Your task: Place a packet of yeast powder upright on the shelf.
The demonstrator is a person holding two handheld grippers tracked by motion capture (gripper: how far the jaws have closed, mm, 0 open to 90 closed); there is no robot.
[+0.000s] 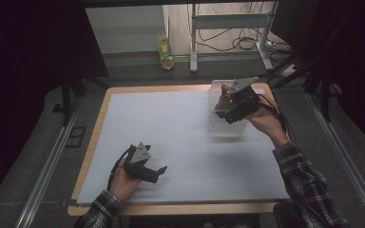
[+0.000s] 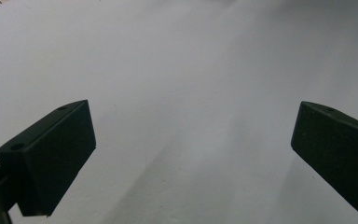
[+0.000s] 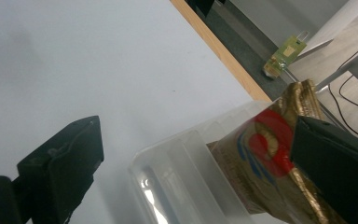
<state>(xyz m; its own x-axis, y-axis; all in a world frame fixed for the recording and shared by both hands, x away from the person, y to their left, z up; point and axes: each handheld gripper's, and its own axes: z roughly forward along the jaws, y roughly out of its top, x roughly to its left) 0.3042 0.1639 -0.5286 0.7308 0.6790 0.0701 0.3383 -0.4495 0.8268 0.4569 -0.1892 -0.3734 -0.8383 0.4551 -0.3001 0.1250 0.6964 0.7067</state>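
White sheet [image 1: 180,142] on wooden table [image 1: 91,156]

Gold packet [image 3: 265,163] with red-and-blue swirl; clear bin [image 3: 177,182]; white table cover [image 1: 180,142].

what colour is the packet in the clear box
Gold with a red and blue swirl; the packet shows best in the right gripper view.

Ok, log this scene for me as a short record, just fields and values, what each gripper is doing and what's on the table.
surface: white sheet over a wooden table
left gripper: jaws wide apart, nothing between them, low over the sheet
right gripper: jaws apart, over the bin, gold packet beside one jaw
clear plastic bin: on the sheet, far right
gold packet: red and blue print, inside the bin
floor beyond the table: yellow bottle
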